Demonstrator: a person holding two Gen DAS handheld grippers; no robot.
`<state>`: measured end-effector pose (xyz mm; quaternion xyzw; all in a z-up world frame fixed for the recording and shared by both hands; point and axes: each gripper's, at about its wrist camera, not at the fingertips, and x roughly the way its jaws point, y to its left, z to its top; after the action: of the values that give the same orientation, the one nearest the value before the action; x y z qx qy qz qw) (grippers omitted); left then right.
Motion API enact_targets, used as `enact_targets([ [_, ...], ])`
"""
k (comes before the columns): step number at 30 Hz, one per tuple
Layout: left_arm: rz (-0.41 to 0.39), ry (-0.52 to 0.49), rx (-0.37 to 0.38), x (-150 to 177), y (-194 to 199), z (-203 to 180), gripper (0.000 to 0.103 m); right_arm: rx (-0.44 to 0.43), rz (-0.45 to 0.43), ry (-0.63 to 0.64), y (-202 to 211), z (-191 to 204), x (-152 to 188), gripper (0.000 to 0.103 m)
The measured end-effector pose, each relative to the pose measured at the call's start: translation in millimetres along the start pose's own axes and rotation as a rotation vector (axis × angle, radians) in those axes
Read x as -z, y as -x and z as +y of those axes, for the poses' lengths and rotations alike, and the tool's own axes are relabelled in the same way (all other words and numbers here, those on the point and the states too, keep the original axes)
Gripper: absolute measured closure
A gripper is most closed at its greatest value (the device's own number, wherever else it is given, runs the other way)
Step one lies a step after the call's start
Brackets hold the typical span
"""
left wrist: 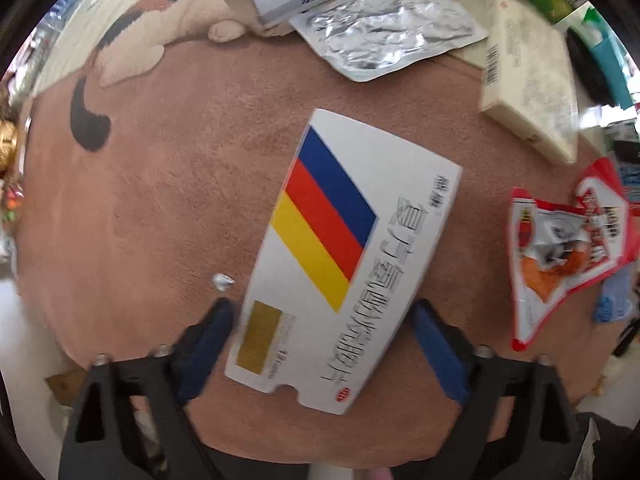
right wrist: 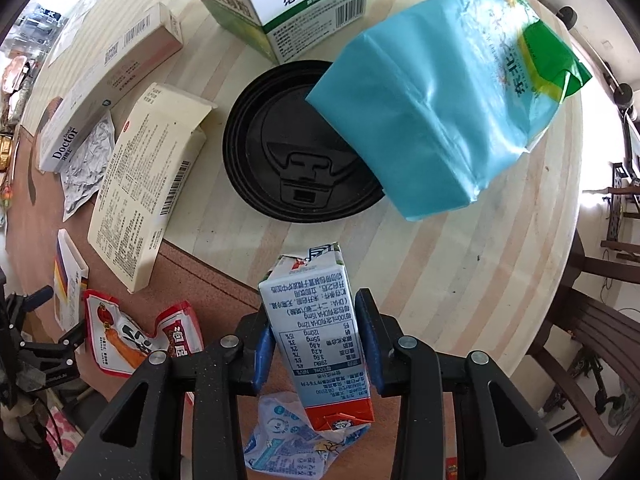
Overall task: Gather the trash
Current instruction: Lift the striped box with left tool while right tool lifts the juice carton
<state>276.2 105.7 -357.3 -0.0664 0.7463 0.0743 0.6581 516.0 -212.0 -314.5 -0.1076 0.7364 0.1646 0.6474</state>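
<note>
The left gripper point(left wrist: 322, 312) is open, with one blue pad on each side of the near end of a flat white box with blue, red and yellow stripes point(left wrist: 340, 260). I cannot tell if the pads touch it. The box lies flat on the brown mat point(left wrist: 160, 200), and its long side runs from about 7 o'clock up to 1 o'clock. There is bare mat all along its 9 o'clock side. A red snack wrapper point(left wrist: 568, 256) lies apart at 3 o'clock, and a silver foil pack point(left wrist: 384, 36) at 12 o'clock.

The right gripper point(right wrist: 316, 336) is closed on a small milk carton point(right wrist: 316, 328). The carton's long side points away at 12 o'clock, orange end nearest the camera. Past it lie a black cup lid point(right wrist: 280, 160) and a blue bag point(right wrist: 440, 100) on the striped table point(right wrist: 460, 280).
</note>
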Motion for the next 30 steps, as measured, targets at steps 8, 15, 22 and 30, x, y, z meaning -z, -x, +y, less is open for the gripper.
enact_targets([
  [8,-0.065,0.065,0.031,30.9,12.7,-13.5,0.026,-0.003,-0.050,0.034,10.8,16.3,6.2,0.066],
  [15,-0.150,0.198,0.097,90.2,36.5,-39.9,0.026,-0.033,-0.138,-0.014,47.2,29.4,29.4,0.066],
  [22,-0.090,0.117,0.041,103.9,3.4,-69.8,0.019,-0.019,-0.141,-0.011,46.1,48.3,53.8,0.066],
  [30,-0.128,0.156,0.027,112.1,6.9,-93.8,0.027,-0.004,-0.122,-0.039,26.7,55.5,60.3,0.066],
])
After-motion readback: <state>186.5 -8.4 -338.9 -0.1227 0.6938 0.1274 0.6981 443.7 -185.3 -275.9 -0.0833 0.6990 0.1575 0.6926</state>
